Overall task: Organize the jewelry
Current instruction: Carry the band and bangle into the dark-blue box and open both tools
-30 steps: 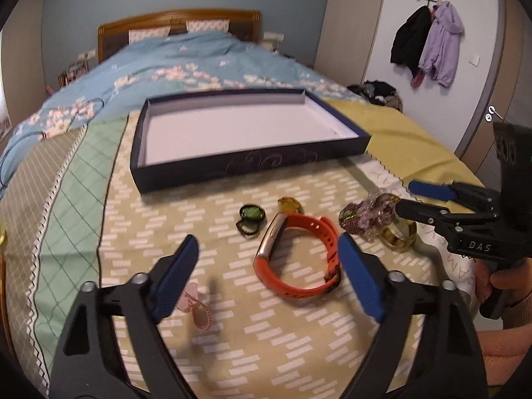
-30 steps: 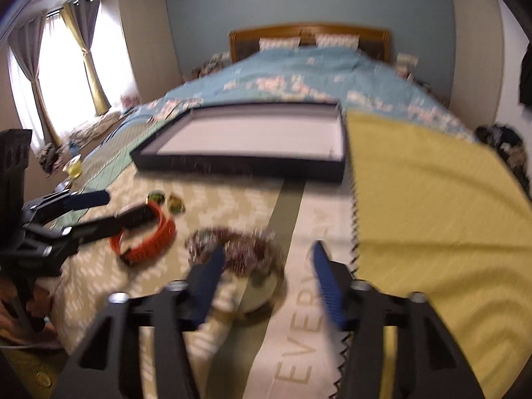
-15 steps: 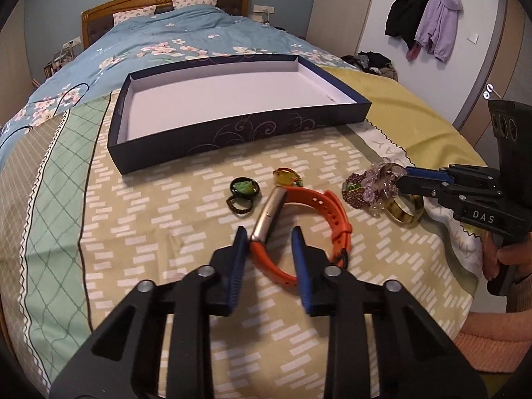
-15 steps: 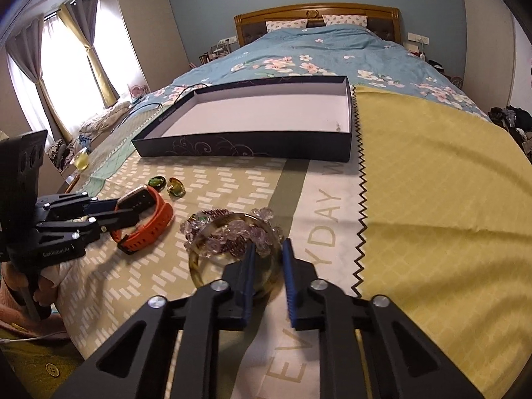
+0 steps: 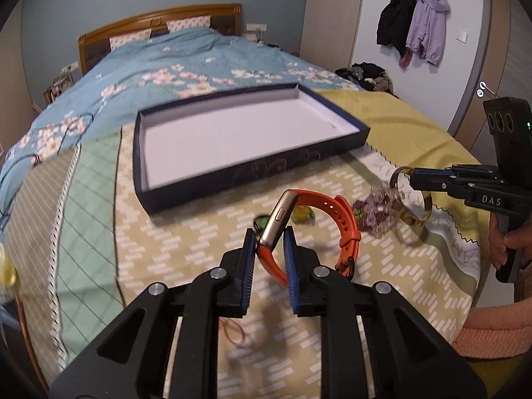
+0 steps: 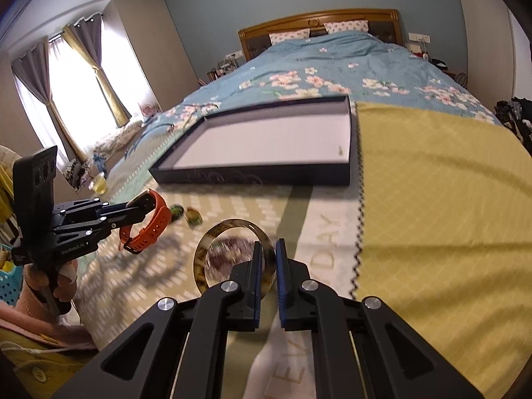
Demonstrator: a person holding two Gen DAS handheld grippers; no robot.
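On the bed's patterned cloth (image 5: 186,252), both jaws are clamped on jewelry, each having just closed. Left gripper (image 5: 270,252) pinches the orange watch band (image 5: 335,209) near its gold-toned case, band lifted off the cloth. Right gripper (image 6: 267,267) pinches the rim of the tortoiseshell bangle (image 6: 202,256), a rigid translucent ring held upright and raised. Left wrist view alone shows the pink string loop (image 5: 232,332) under the gripper, the jackets (image 5: 412,23) on wall hooks, and the purple bead bracelet (image 5: 375,212) fairly sharp, just beside the bangle. Right wrist view alone shows the curtained window (image 6: 76,96) and the bracelet only as blur behind the bangle. Two small rings, green (image 5: 260,222) and yellow (image 5: 302,214), lie on the cloth beyond the watch. Dark blue shallow tray (image 5: 252,176), white smooth inside, sits farther back, nothing in it but a tiny speck.
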